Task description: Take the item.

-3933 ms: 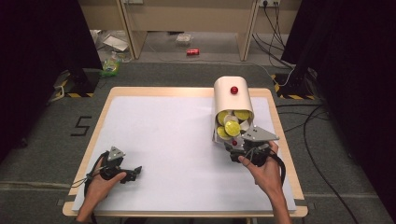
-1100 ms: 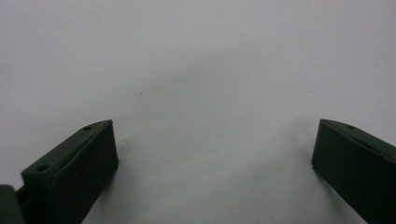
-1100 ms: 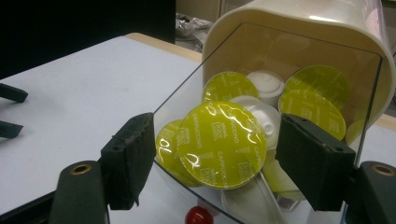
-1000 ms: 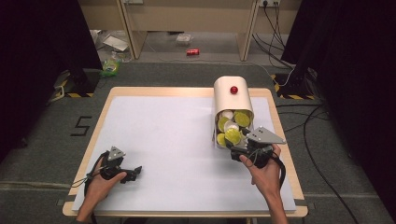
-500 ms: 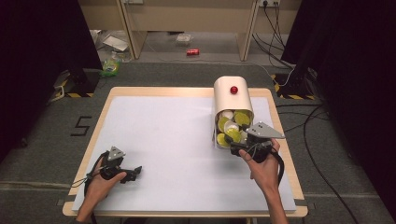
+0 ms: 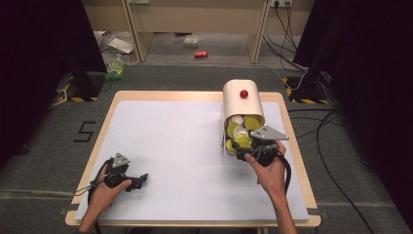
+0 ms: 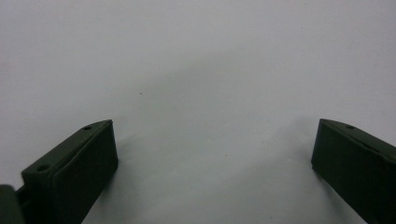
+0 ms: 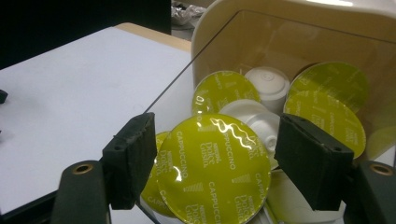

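Observation:
A cream container (image 6: 242, 103) with a red knob (image 6: 244, 93) lies on its side at the table's right, its open mouth facing me. Several yellow-green and white capsules (image 6: 245, 124) spill from it. My right gripper (image 6: 241, 143) reaches into the mouth. In the right gripper view its jaws have just been closing and the right gripper (image 8: 215, 142) flanks a yellow-green "Cappuccino" capsule (image 8: 215, 170), with both pads at its rim. Near the front left corner my left gripper (image 6: 141, 179) rests on the white sheet. In its own view the left gripper (image 7: 212, 140) stands wide open over bare sheet.
The table (image 6: 160, 95) has a wooden rim and a white sheet (image 6: 180, 141) covering its top. More capsules (image 8: 327, 100) and a white one (image 8: 266, 84) lie deeper inside the container. Cables (image 6: 336, 146) trail on the floor at the right.
My right gripper has edged a little closer into the container's mouth, and its jaws stand narrower around the capsule. The left hand and gripper have not moved.

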